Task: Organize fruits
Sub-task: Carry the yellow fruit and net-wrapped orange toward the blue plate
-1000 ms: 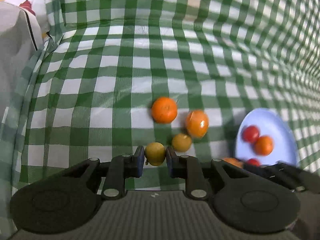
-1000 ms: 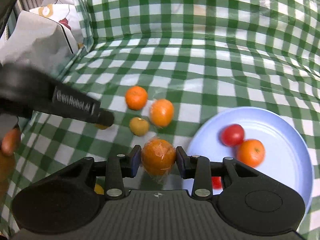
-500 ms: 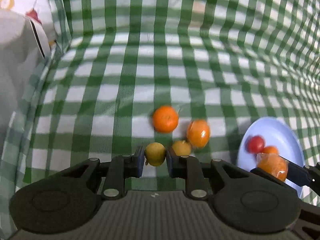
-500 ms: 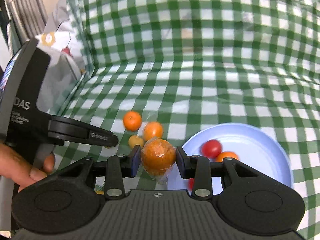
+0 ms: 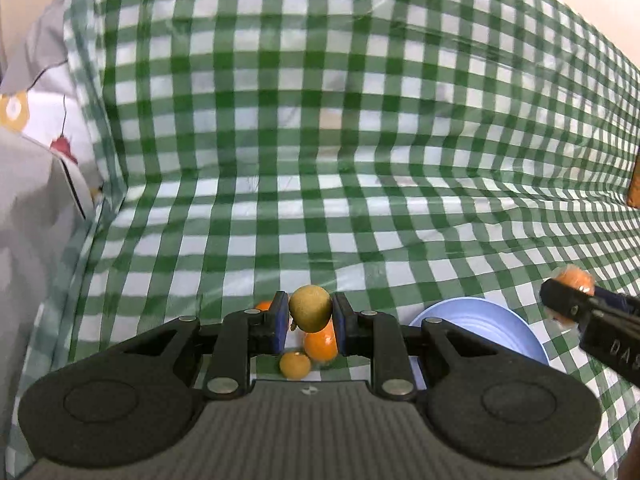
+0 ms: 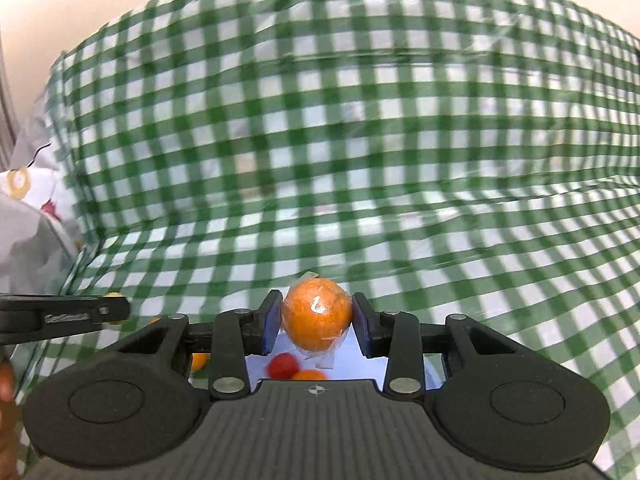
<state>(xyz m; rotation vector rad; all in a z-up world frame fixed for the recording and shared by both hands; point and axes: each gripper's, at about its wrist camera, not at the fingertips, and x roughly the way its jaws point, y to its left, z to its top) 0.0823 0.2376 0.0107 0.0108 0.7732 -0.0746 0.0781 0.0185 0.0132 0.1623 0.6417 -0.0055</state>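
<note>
a: which step is in hand?

b: two fruits are being carried. on the left, a small yellow-green fruit (image 5: 310, 308) is clamped between the pads of the left gripper (image 5: 309, 322), lifted clear of the checked cloth (image 5: 320, 184). below it, an orange (image 5: 320, 344) and a small yellow fruit (image 5: 295, 365) lie on the cloth, touching or nearly so. to the right, a wrapped orange (image 6: 317, 319) is clamped by the right gripper (image 6: 316, 322), held above the blue plate (image 6: 360, 360), where a red fruit (image 6: 283, 365) already sits.

a: what is called for next?

b: likely a lowering over bare plate and a gentle release, since round fruit can roll.

a: and the surfaces?

b: the cloth is glossy, creased, plastic-covered; the plate is smooth and shallow; the wrapped orange is dimpled under shiny, crinkled film.
</note>
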